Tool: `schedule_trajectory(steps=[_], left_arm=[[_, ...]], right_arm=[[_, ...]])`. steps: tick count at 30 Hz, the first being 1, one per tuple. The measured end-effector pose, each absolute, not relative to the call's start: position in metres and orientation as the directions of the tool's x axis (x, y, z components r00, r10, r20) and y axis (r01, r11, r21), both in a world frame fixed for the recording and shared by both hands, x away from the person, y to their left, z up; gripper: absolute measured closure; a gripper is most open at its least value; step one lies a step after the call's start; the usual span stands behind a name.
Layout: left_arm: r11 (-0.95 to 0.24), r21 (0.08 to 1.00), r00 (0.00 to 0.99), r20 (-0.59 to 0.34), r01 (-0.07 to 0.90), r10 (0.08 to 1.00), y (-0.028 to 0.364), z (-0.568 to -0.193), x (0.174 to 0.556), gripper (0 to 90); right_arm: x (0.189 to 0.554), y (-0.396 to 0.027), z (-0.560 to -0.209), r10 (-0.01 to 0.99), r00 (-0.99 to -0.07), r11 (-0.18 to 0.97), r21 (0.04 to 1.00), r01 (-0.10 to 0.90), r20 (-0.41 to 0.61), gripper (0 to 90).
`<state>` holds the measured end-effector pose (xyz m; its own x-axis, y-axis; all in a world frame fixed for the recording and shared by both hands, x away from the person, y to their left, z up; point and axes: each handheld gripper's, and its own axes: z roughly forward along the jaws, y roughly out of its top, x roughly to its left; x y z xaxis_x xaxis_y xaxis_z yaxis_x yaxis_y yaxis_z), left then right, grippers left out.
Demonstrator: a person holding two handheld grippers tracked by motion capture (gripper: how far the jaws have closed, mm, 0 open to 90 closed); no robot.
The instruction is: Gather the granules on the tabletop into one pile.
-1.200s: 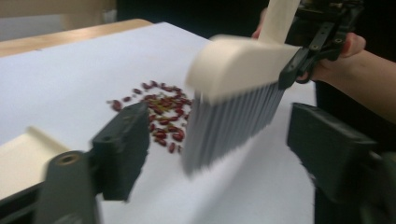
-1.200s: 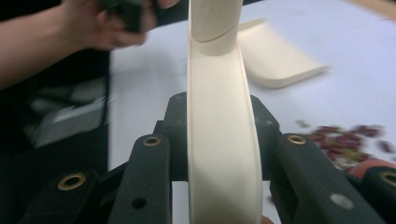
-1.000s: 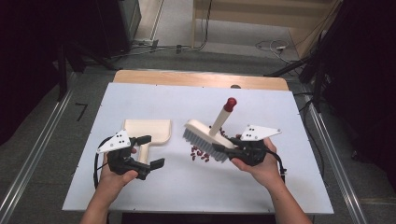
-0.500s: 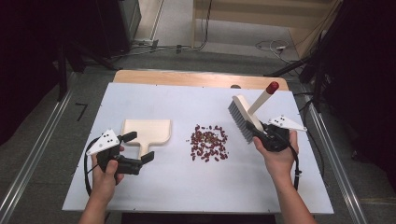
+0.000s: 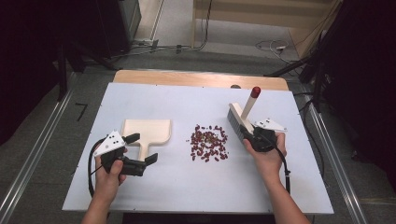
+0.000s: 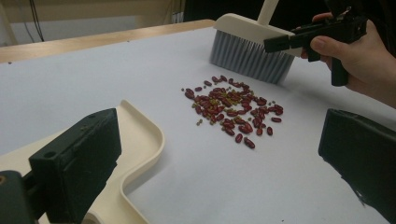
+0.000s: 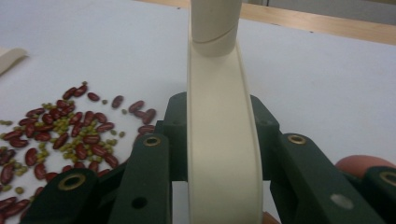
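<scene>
Right gripper (image 5: 254, 136) jaws clamp brush (image 5: 237, 122), just right of beans (image 5: 208, 143) mid-table. Left gripper (image 5: 140, 151) jaws open, astride dustpan (image 5: 147, 131) handle. I'd grip the pan first, then sweep leftward, bristles flat.

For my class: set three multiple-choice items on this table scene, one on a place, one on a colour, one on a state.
1. Where do the beans lie?
A. in the dustpan
B. between dustpan and brush
C. on the floor

2. What colour is the brush handle's tip?
A. red
B. blue
C. green

3. How is the right gripper?
A. open above the beans
B. shut on the dustpan
C. shut on the brush

Key: 1 B, the pile sits on the table between them; 2 A, the tip shows red; 3 C, its jaws clamp the brush's cream back.
</scene>
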<state>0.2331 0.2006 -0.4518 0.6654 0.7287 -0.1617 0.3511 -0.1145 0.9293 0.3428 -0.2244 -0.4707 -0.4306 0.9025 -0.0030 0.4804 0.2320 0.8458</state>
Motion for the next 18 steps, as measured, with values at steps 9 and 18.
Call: schedule_trajectory(steps=[9, 18], left_arm=[[-0.119, 0.928, 0.671, -0.162, 0.353, 0.724, 0.197, -0.452, 0.234, 0.0], [-0.123, 0.927, 0.672, -0.161, 0.354, 0.723, 0.197, -0.452, 0.234, 0.0]], right_arm=[[0.327, -0.193, -0.473, 0.867, -0.498, 0.294, 0.834, 0.466, -0.027, 65.9], [0.317, -0.181, -0.472, 0.845, -0.533, 0.327, 0.835, 0.443, -0.048, 65.9]])
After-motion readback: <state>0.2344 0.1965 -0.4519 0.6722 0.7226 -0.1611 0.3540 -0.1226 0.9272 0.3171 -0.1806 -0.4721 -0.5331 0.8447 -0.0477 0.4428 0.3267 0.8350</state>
